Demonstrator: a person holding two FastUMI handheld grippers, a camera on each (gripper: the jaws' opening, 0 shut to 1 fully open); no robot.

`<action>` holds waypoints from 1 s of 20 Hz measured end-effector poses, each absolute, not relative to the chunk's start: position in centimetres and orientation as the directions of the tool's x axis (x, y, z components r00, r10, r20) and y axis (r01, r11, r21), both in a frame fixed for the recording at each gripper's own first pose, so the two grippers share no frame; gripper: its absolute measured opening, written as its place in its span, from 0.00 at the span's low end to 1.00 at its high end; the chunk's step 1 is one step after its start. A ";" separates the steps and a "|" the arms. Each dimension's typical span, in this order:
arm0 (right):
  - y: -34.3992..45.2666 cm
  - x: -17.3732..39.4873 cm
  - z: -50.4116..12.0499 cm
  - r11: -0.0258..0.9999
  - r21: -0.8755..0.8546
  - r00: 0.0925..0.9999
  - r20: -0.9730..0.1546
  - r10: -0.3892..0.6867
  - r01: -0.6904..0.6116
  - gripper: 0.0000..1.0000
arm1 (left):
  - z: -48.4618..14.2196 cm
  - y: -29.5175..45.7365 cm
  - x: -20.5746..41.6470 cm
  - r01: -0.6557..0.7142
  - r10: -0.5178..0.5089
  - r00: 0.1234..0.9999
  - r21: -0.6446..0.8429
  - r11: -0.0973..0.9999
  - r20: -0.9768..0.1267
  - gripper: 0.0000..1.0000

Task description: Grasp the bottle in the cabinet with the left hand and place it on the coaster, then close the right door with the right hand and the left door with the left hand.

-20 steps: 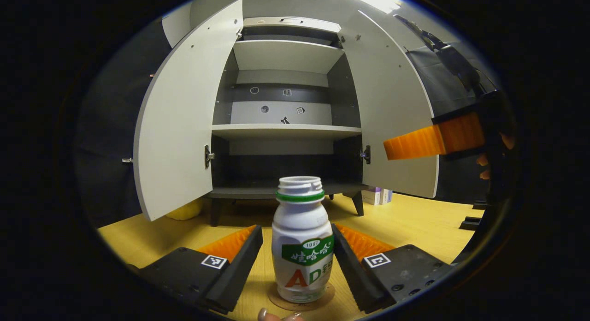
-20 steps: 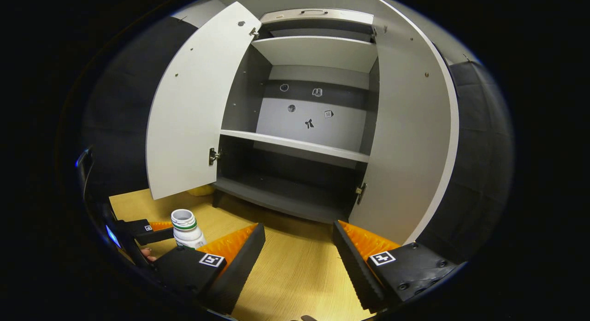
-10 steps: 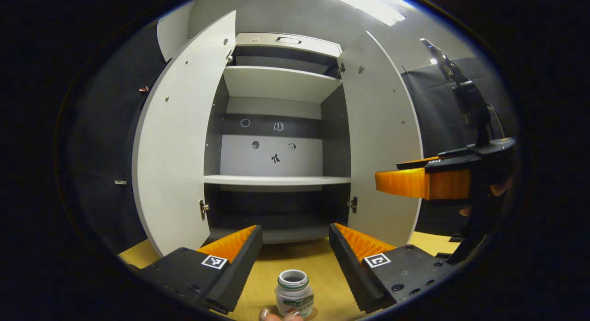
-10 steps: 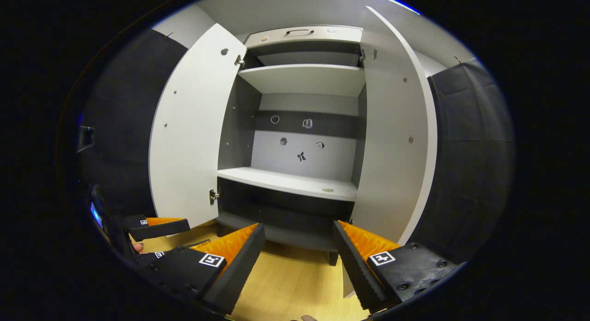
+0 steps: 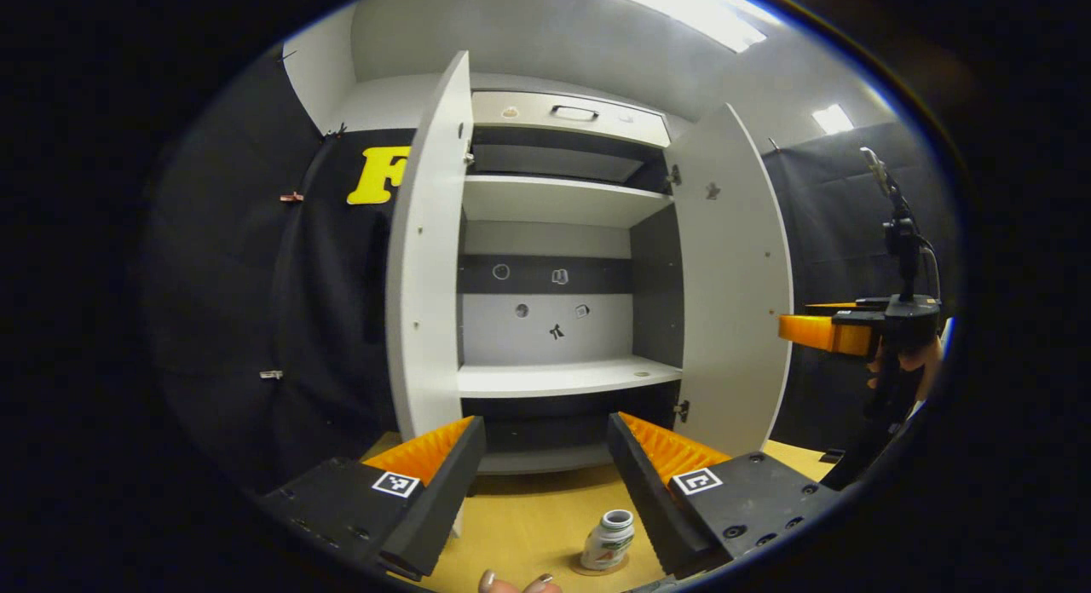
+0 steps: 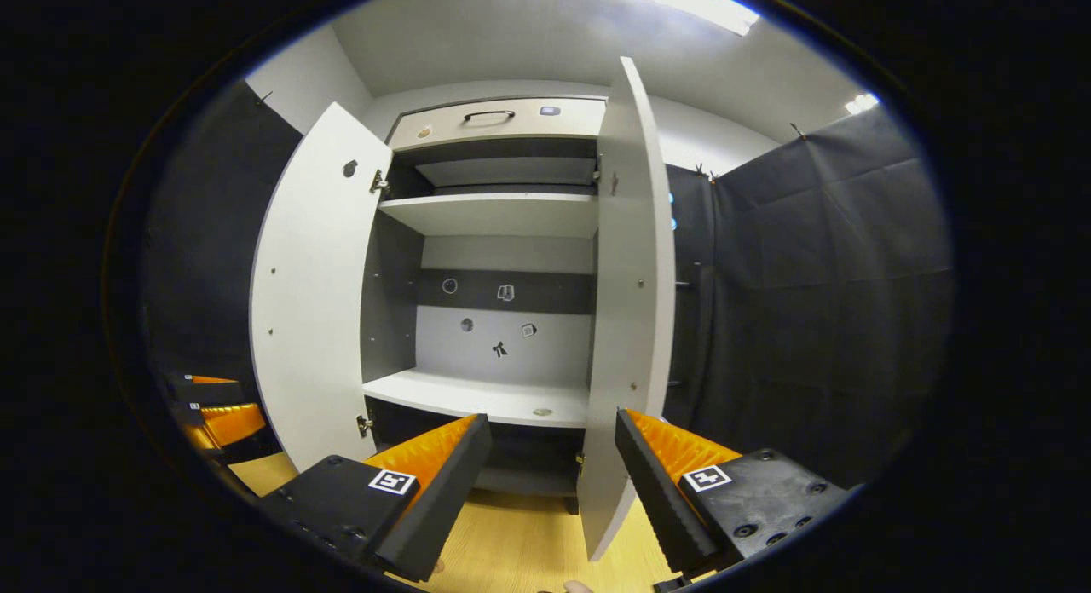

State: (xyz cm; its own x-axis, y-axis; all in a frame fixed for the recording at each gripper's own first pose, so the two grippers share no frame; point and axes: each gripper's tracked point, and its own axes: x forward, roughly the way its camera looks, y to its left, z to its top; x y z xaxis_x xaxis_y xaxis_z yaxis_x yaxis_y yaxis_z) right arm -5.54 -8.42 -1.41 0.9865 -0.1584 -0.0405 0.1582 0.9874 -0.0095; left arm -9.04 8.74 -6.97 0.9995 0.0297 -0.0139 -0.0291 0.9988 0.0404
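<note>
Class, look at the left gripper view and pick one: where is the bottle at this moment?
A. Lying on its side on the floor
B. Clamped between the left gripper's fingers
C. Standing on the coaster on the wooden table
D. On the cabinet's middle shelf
C: the bottle stands upright on the coaster on the table, below the open left gripper, free of its fingers.

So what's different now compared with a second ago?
The left hand-held gripper has lifted up and back from the bottle, which now sits low and small on its coaster below the open fingers. The right hand-held gripper has risen toward the right door, now seen nearly edge-on. Unchanged: both cabinet doors open, both grippers open, bottle upright.
</note>
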 end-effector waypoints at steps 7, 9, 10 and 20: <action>-17.2 -6.9 -0.9 0.931 -0.018 0.930 -0.026 -0.366 0.366 0.98 | -4.6 16.8 -13.1 -0.167 0.167 0.985 0.025 0.986 -0.030 0.92; -19.1 -6.2 -0.9 0.916 -0.025 0.916 -0.029 -0.401 0.400 0.98 | -3.9 17.7 -14.0 -0.197 0.197 0.980 0.013 0.980 -0.030 0.92; -19.9 -5.7 -0.9 0.911 -0.040 0.911 -0.028 -0.411 0.410 0.98 | -3.7 18.3 -14.2 -0.212 0.213 0.977 0.015 0.977 -0.028 0.92; -21.6 -0.8 -0.1 0.937 -0.018 0.937 -0.006 -0.350 0.350 0.95 | -2.2 21.1 -12.1 -0.306 0.306 0.952 0.003 0.952 -0.027 0.92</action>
